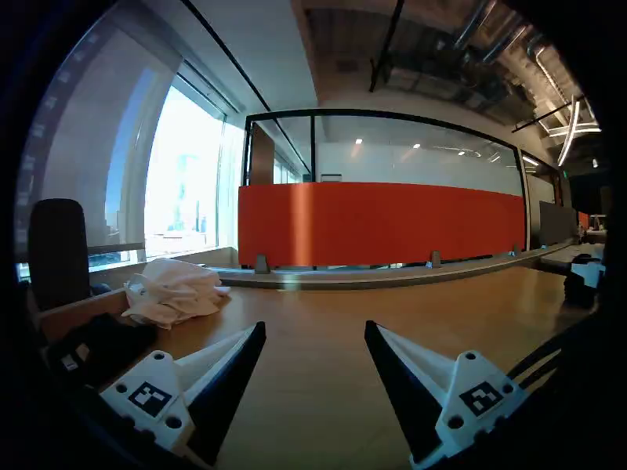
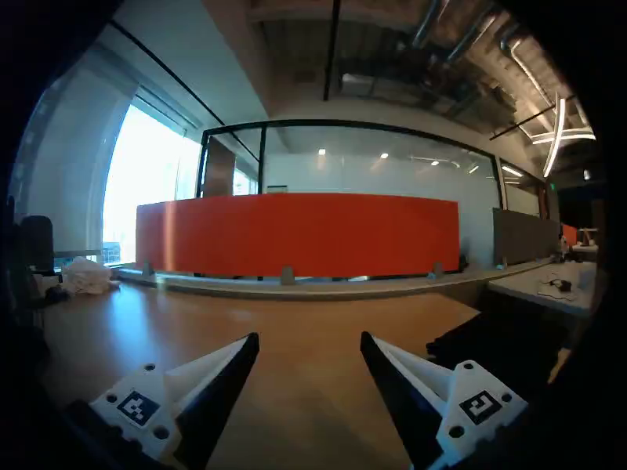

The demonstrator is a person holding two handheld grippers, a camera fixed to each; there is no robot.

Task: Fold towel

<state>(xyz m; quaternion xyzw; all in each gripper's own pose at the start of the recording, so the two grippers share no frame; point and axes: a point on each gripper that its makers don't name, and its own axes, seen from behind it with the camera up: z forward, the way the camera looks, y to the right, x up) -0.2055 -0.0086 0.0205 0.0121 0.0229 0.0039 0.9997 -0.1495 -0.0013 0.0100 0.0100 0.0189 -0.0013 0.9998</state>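
**Towel bunched at the table's left, both grippers empty**

Towel [image 1: 172, 291] lies crumpled in a white heap on the wooden table [image 1: 439, 298], near its left edge, ahead and to the left of the left gripper [image 1: 314, 324]. We see that gripper's fingers spread wide over bare wood, holding nothing and well apart from the towel. We cannot tell whether the tips touch the tabletop. In the right gripper view the towel sits small and far off at left. The right gripper [image 2: 309, 335] is also spread wide and empty over bare wood. An orange partition [image 1: 376, 223] runs along the table's far edge, with a glass wall behind it. A bright window [image 1: 184, 184] is at left. A dark chair back [image 1: 59, 251] stands left of the towel.
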